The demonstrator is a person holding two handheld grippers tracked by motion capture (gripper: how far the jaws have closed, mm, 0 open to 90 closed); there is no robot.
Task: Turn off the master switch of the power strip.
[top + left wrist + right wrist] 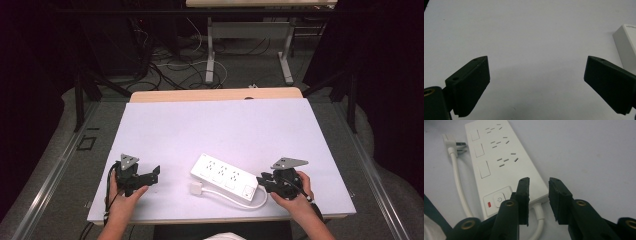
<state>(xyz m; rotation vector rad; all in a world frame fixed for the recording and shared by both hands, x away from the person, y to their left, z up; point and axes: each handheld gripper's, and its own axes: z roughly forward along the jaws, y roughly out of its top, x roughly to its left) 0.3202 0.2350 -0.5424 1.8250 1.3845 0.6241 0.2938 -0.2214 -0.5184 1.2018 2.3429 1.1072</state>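
High view: one power strip [225, 177] on the bench [225, 130], near front edge, between two hand-held grippers, left [150, 176] and right [262, 181]. Left gripper view: jaws wide apart, nothing between. Right gripper view: jaws narrowly apart, clamping nothing, over strip's switch end; three socket groups, one plug [452, 143], one cord [461, 192]

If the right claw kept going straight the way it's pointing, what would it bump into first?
Probably the white power strip. The right claw points at its switch end, just above where the cord comes out. Its jaws stand slightly apart with nothing between them. Exact depth is hard to judge.
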